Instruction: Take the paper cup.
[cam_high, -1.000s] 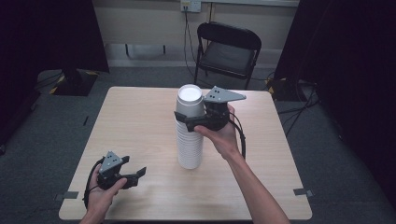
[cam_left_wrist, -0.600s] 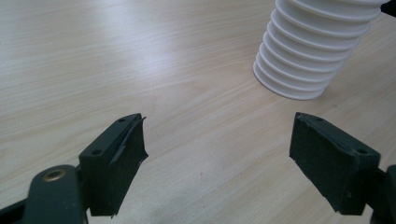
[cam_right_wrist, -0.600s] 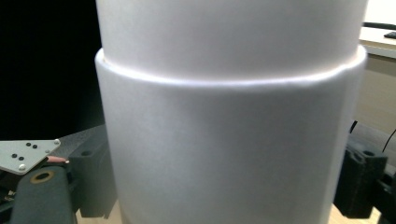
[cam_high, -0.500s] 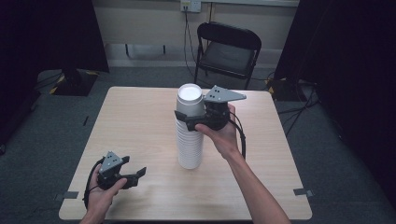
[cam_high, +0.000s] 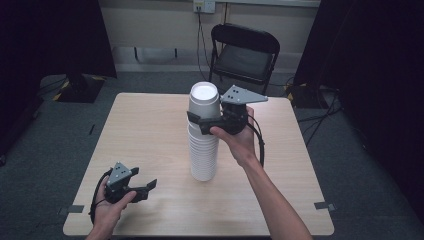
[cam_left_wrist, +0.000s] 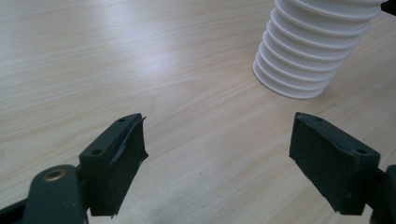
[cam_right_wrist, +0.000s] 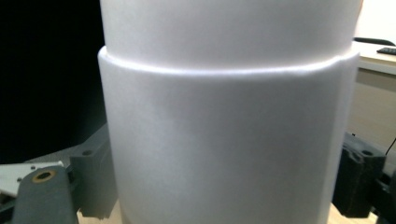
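Observation:
A tall stack of white foam cups stands upside down near the middle of the wooden table. My right gripper is up near the top of it, shut on the topmost cup. In the right gripper view that cup sits between the two jaws of the right gripper, and both pads press on its sides. My left gripper rests low at the table's front left, open and holding nothing. In the left gripper view the left gripper stands wide over bare wood, with the foot of the stack ahead to the right.
A black folding chair stands behind the table's far edge. Dark curtains hang at both sides of the room. Bare tabletop lies left of the stack and along the front edge.

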